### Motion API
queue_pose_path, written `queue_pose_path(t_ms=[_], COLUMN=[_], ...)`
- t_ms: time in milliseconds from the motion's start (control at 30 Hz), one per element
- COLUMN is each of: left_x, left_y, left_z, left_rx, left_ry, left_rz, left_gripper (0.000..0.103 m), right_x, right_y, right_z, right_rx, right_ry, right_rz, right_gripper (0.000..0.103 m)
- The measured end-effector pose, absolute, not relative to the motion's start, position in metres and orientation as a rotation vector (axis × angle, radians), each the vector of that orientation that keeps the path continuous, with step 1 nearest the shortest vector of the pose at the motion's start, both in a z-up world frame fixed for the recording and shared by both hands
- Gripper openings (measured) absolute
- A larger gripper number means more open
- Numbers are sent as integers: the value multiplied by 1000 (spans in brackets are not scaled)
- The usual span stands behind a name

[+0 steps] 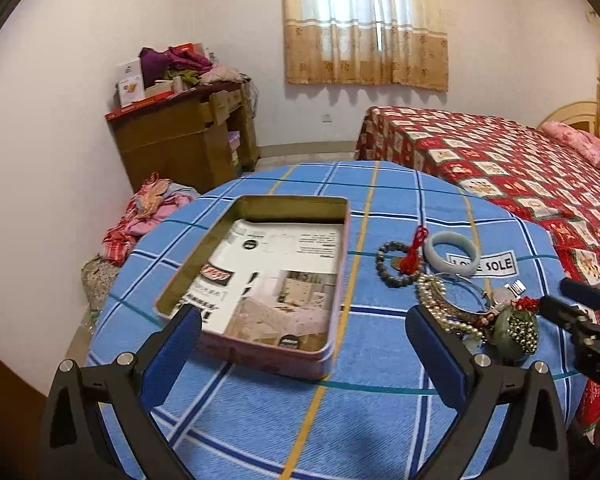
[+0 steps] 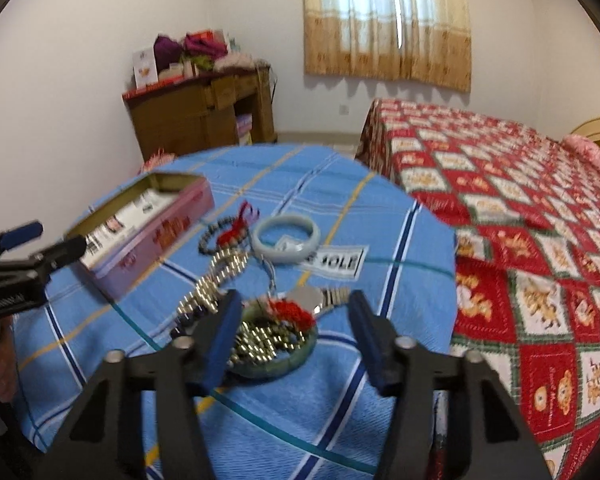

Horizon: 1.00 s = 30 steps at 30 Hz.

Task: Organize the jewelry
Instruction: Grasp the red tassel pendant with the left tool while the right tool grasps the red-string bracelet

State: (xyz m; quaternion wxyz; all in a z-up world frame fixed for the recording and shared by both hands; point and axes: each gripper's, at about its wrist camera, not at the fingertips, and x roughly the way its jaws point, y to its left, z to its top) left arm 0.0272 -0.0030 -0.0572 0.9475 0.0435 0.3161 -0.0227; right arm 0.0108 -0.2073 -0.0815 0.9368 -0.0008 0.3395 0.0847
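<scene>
The left gripper (image 1: pixel 304 344) hangs with its jaws spread wide around the open pink tin (image 1: pixel 260 280), probably to steady it as the destination. At the tin's three o'clock lies the jewelry heap, where the right gripper (image 2: pixel 292 332), also parted and empty, straddles the green bangle (image 2: pixel 276 356).

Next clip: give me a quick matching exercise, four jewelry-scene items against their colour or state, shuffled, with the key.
Items:
1. tin box
2. pale bangle
3. bead bracelet
4. green bangle

Descriptions:
A. between the right gripper's open fingers
B. open, printed paper lining the bottom
C. dark beads with a red tassel
D. light bluish ring lying flat beside the cloth's white label

Pairs: 1-B, 2-D, 3-C, 4-A
</scene>
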Motion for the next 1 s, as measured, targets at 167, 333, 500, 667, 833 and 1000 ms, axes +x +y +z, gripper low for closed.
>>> queue_pose_path(t_ms=[167, 333, 500, 667, 833, 1000], left_x=[40, 44, 46, 55, 66, 86], left_y=[-16, -28, -32, -33, -40, -46], left_z=[-66, -72, -72, -67, -58, -52], left_rx=[93, 100, 106, 100, 115, 136], left_ry=[674, 687, 690, 688, 678, 647], left_rz=[-98, -127, -141, -154, -171, -154], left_gripper=[102, 102, 102, 102, 102, 102], right_x=[21, 27, 28, 29, 30, 34], right_y=[-212, -213, -208, -210, -211, -214], right_z=[-91, -97, -96, -89, -80, -69], right_rx=[13, 44, 31, 40, 49, 50], right_ry=[736, 760, 727, 700, 667, 633], right_rz=[186, 237, 268, 286, 292, 278], right_gripper=[47, 39, 10, 7, 7, 7])
